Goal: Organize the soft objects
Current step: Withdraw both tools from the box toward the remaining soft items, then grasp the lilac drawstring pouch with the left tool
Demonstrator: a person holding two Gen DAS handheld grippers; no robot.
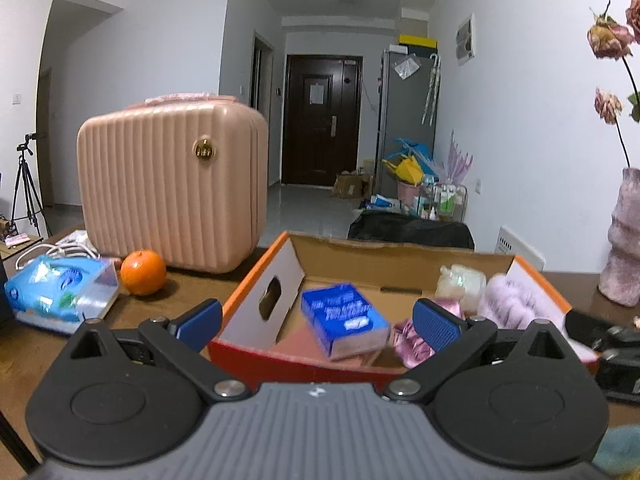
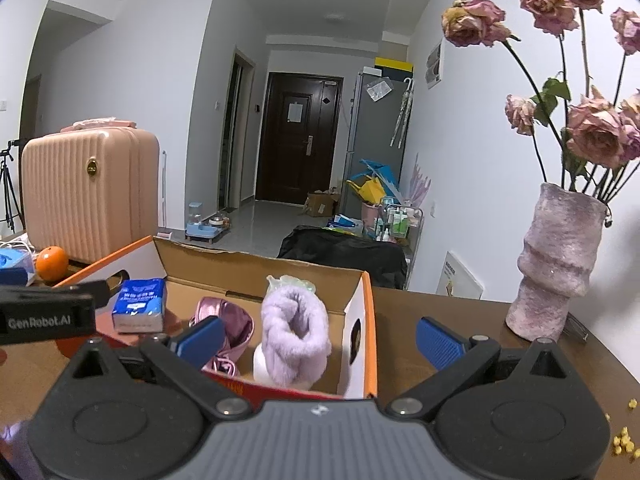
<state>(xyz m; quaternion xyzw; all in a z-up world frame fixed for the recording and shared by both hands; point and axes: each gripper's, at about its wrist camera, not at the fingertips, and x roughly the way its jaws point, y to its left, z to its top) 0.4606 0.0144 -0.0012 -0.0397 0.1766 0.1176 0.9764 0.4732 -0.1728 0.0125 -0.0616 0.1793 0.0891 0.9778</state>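
An open orange cardboard box (image 1: 260, 276) (image 2: 368, 320) stands on the brown table. Inside lie a blue tissue pack (image 1: 346, 320) (image 2: 140, 304), blurred in the left wrist view, a shiny pink pouch (image 1: 412, 340) (image 2: 228, 324), a fluffy lilac plush item (image 1: 512, 300) (image 2: 294, 340) and a pale translucent soft thing (image 1: 460, 280) (image 2: 290, 282). My left gripper (image 1: 318, 324) is open and empty over the box's near wall. My right gripper (image 2: 320, 340) is open and empty at the box's near right corner. The left gripper's body (image 2: 44, 316) shows in the right wrist view.
A pink ribbed hard case (image 1: 172, 188) (image 2: 88, 196) stands at the back left, with an orange (image 1: 143, 272) (image 2: 51, 262) and a blue wet-wipes pack (image 1: 60, 292) in front. A lilac vase with dried roses (image 2: 556, 264) (image 1: 624, 248) stands on the right. Yellow crumbs (image 2: 624, 440) lie nearby.
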